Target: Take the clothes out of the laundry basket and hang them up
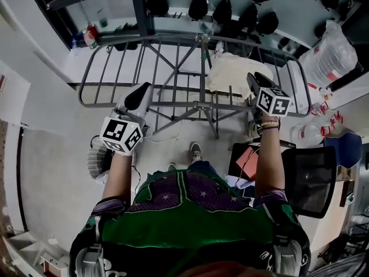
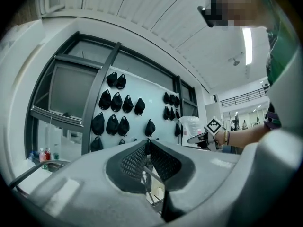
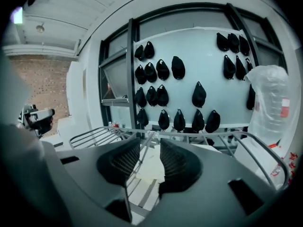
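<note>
A grey metal drying rack (image 1: 173, 56) stands in front of me, with a cream cloth (image 1: 230, 74) draped over its right part. My left gripper (image 1: 143, 89) hovers over the rack's near rail; its jaws meet at the tips with nothing in them (image 2: 147, 143). My right gripper (image 1: 252, 77) is at the near edge of the cream cloth. Its jaws stand apart with nothing between them (image 3: 150, 143), and the rack's bars (image 3: 189, 135) lie ahead. A ribbed white laundry basket (image 1: 97, 161) sits on the floor at lower left, partly hidden by my left arm.
Black caps (image 3: 199, 96) hang on the wall behind the rack. A clear plastic bag (image 1: 328, 56) stands at the right. A black chair (image 1: 311, 180) is close on my right. Bottles (image 1: 87, 36) sit on the ledge at far left.
</note>
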`<action>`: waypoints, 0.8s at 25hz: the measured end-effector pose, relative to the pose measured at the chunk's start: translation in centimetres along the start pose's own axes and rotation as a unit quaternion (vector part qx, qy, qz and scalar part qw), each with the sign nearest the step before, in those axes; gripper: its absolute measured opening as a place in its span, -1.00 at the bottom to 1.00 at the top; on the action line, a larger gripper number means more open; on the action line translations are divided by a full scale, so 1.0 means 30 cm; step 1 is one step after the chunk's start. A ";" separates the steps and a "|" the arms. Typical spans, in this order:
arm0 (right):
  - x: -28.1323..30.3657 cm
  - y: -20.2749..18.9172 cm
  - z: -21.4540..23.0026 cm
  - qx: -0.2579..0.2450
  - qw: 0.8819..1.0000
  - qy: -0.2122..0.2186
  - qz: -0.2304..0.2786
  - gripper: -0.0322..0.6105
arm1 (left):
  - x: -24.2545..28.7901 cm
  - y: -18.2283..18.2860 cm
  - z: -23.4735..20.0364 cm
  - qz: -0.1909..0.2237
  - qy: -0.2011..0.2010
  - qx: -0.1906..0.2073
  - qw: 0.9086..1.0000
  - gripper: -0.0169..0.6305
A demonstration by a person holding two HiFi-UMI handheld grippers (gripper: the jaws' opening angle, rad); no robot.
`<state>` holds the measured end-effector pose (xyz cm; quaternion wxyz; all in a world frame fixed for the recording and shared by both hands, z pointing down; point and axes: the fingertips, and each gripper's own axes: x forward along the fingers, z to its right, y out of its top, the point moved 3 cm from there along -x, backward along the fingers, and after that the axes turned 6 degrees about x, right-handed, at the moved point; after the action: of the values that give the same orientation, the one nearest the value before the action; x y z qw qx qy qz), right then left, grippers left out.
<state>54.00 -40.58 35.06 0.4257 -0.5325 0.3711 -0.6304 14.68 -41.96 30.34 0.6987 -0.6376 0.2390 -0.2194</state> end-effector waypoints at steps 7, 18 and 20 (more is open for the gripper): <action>-0.024 0.049 -0.205 -0.032 0.999 0.033 0.016 -0.52 | -0.150 0.017 -0.062 0.006 0.054 -0.006 0.999 -0.89; -0.230 0.034 -0.444 -0.045 0.990 0.120 0.064 -0.52 | -0.356 0.068 0.094 -0.007 0.102 0.011 0.995 -0.78; -0.296 0.013 -0.471 -0.051 0.987 0.138 0.068 -0.52 | -0.395 0.081 0.162 -0.007 0.112 0.016 0.994 -0.78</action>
<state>40.72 -32.22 29.33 0.3849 -0.4345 0.4934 -0.6478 8.30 -30.68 28.90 0.6759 -0.5995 0.3077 -0.2985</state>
